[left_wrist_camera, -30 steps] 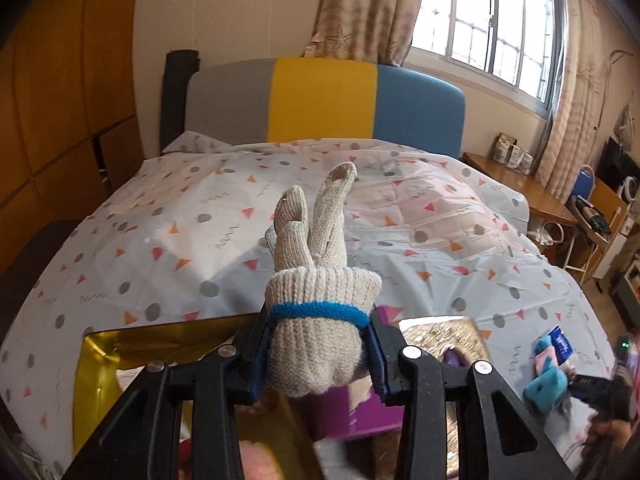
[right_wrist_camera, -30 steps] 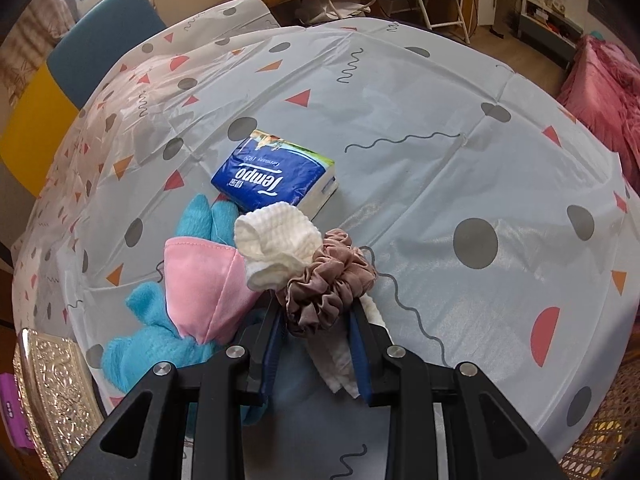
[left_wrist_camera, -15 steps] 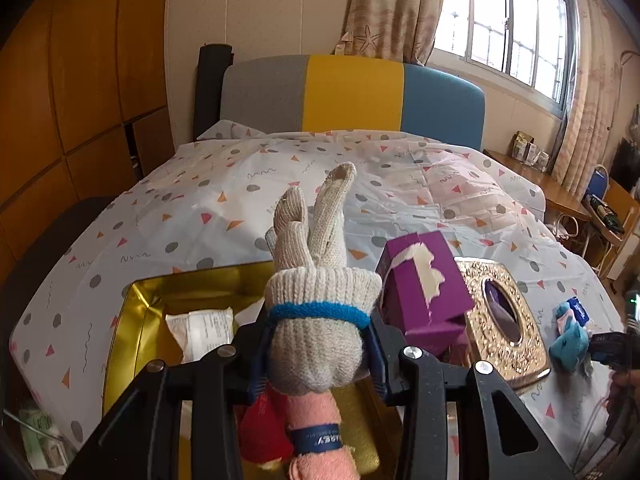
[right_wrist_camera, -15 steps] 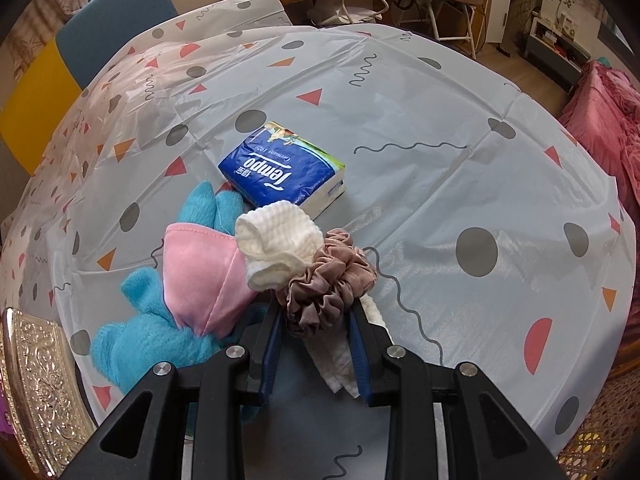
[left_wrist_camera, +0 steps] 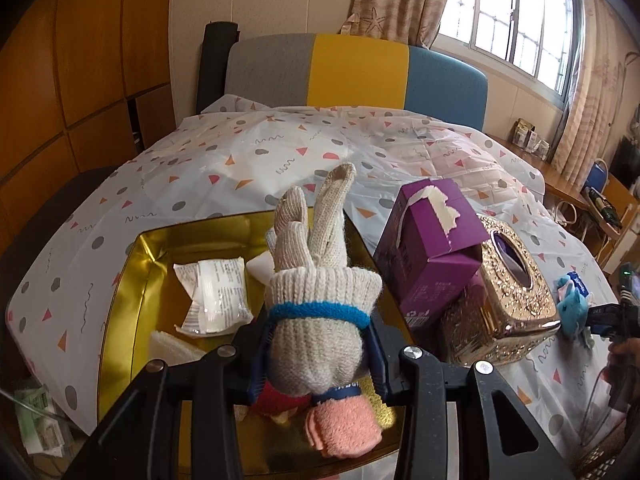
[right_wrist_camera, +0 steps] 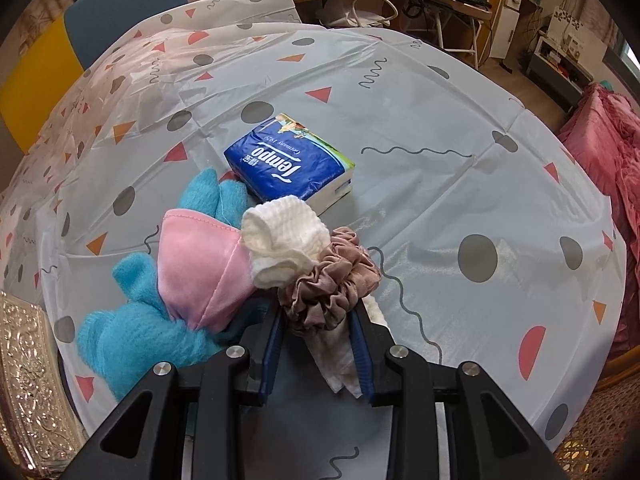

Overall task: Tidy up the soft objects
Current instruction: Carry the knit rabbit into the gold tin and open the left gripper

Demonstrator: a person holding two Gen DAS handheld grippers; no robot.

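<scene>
My left gripper (left_wrist_camera: 316,344) is shut on a beige knit glove (left_wrist_camera: 316,280) with a blue cuff band, held above a gold tray (left_wrist_camera: 132,292). The tray holds white packets (left_wrist_camera: 212,296), a peach sock (left_wrist_camera: 344,428) and a red item (left_wrist_camera: 276,400). My right gripper (right_wrist_camera: 316,328) is shut on a brown satin scrunchie (right_wrist_camera: 332,280) low over the bed. Beside it lie a white cloth (right_wrist_camera: 280,240), a pink cloth (right_wrist_camera: 196,264) and a blue fuzzy glove (right_wrist_camera: 136,332).
A purple tissue box (left_wrist_camera: 432,248) and an ornate gold tissue holder (left_wrist_camera: 508,292) stand right of the tray. A blue Tempo tissue pack (right_wrist_camera: 288,164) lies beyond the pile. The bed cover (right_wrist_camera: 460,160) is patterned plastic. A desk and chairs stand past the bed.
My left gripper has lifted and drawn back with the glove, so the gold tray and tissue boxes came into view below. My right gripper has barely moved, still on the scrunchie.
</scene>
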